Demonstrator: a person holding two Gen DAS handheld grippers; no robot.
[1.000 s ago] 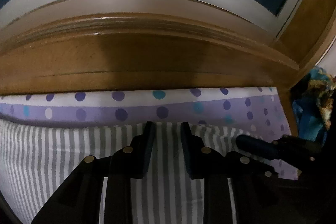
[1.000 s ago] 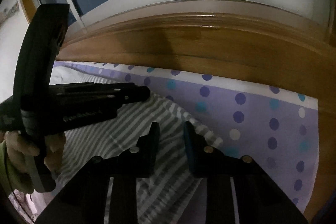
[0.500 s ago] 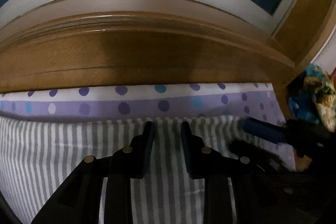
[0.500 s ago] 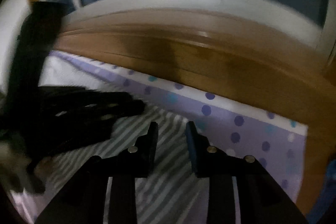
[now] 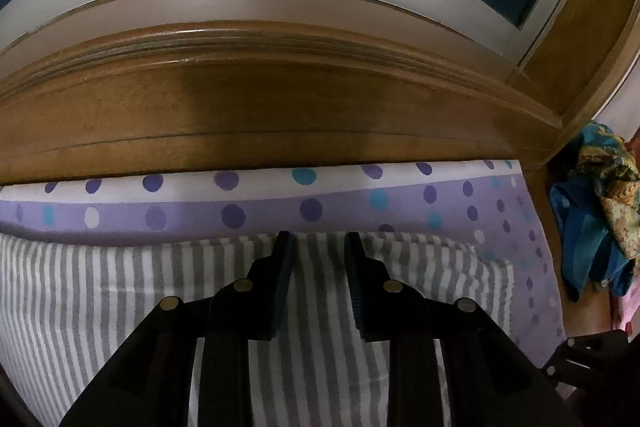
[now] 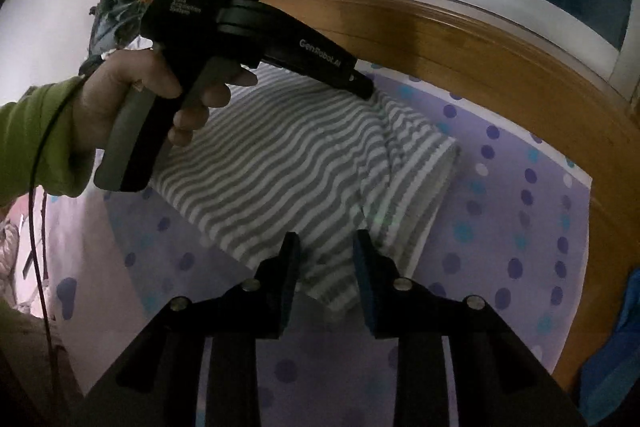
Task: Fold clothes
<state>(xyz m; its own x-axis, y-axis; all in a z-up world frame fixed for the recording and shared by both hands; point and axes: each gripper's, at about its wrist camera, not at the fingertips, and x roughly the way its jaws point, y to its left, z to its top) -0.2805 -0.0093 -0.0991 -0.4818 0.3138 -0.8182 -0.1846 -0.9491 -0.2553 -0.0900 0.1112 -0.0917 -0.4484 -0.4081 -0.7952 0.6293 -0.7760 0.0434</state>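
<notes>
Meanwhile, a folded striped garment (image 6: 288, 163) is laid on the dotted bed sheet (image 6: 520, 227); the left gripper (image 5: 318, 247) and right gripper (image 6: 326, 247) are held over it, jaws narrowly parted, empty; its near corner is best pinched squarely.

One grey-and-white striped garment (image 6: 304, 163) lies folded on one purple dotted bedsheet (image 6: 520, 227). Two black grippers show, the left gripper (image 5: 319, 247) far and the right gripper (image 6: 326, 247) near. One hand (image 6: 132, 87) in a green sleeve (image 6: 36, 143) shows left, and one blue patterned cloth heap (image 5: 596, 219) sits far right.
</notes>
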